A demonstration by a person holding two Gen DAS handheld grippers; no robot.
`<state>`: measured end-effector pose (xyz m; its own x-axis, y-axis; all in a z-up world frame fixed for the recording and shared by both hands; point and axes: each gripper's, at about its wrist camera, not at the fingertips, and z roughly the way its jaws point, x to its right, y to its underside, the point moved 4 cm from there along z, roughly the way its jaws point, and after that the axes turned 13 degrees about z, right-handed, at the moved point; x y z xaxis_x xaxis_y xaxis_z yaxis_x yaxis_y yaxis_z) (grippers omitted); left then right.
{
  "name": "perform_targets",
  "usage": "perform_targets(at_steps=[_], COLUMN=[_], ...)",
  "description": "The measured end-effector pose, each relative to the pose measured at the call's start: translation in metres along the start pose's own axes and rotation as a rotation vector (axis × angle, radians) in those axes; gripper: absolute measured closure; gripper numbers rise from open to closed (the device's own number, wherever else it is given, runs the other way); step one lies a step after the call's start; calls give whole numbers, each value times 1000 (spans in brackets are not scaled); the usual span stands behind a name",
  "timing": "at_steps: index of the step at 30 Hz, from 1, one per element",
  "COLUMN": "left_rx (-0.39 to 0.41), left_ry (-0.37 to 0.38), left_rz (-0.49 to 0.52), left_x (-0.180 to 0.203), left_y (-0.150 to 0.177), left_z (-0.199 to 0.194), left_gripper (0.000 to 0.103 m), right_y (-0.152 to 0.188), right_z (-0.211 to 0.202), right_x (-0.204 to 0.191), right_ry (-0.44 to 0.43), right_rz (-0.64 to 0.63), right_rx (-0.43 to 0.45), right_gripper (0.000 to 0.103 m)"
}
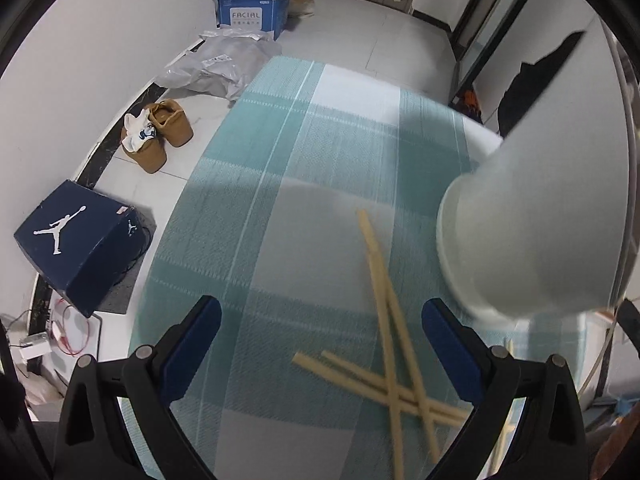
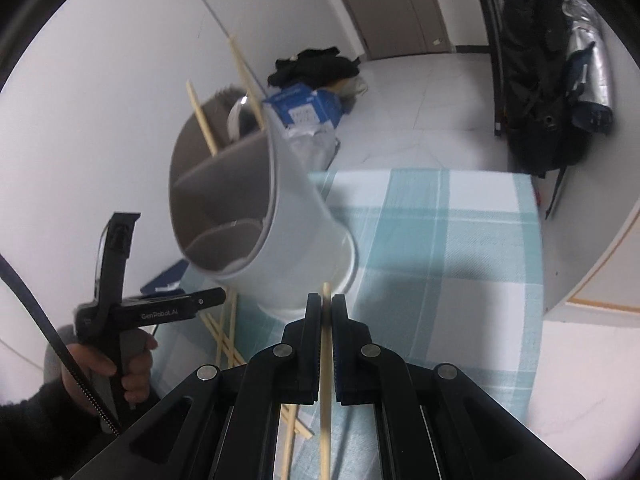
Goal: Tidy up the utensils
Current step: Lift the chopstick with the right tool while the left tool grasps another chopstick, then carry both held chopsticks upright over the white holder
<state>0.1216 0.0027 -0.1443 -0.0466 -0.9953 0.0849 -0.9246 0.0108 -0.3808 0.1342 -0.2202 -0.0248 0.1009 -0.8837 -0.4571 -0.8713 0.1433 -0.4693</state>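
A white utensil holder (image 2: 256,216) with inner compartments stands on the teal plaid tablecloth (image 2: 440,248); two chopsticks (image 2: 202,118) and a metal spoon (image 2: 239,114) stick out of it. It fills the right of the left wrist view (image 1: 532,232). My right gripper (image 2: 327,300) is shut on a single wooden chopstick (image 2: 325,392), just in front of the holder's base. Several loose chopsticks (image 1: 388,320) lie crossed on the cloth. My left gripper (image 1: 320,320) is open and empty above them; it also shows in the right wrist view (image 2: 176,304).
The table's left edge (image 1: 192,184) drops to a tiled floor with a dark blue shoebox (image 1: 76,240), brown shoes (image 1: 160,132), a plastic bag (image 1: 216,64) and a blue carton (image 1: 252,8). A black bag (image 2: 540,80) hangs beyond the far table edge.
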Motion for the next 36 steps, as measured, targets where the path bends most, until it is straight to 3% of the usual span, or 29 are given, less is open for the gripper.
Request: perform_targets(at_steps=[7, 9, 21, 31, 36], left_rx=[-7, -4, 5, 34, 136], left_ry=[38, 58, 109, 156, 146], left_rz=[-32, -39, -47, -146, -155], left_x=[8, 11, 17, 3, 2], left_y=[-4, -5, -14, -16, -19], left_z=[4, 3, 5, 3, -20], left_gripper=[28, 42, 95, 100, 100], right_y=[-1, -1, 0, -3, -3], right_z=[-5, -6, -1, -4, -10], right_x=[-4, -6, -8, -8, -13], right_ry=[-8, -7, -7, 4, -1], right_rz=[-5, -12, -26, -32, -42], right_rx=[24, 27, 32, 56, 87], right_gripper=[99, 99, 99, 99, 99])
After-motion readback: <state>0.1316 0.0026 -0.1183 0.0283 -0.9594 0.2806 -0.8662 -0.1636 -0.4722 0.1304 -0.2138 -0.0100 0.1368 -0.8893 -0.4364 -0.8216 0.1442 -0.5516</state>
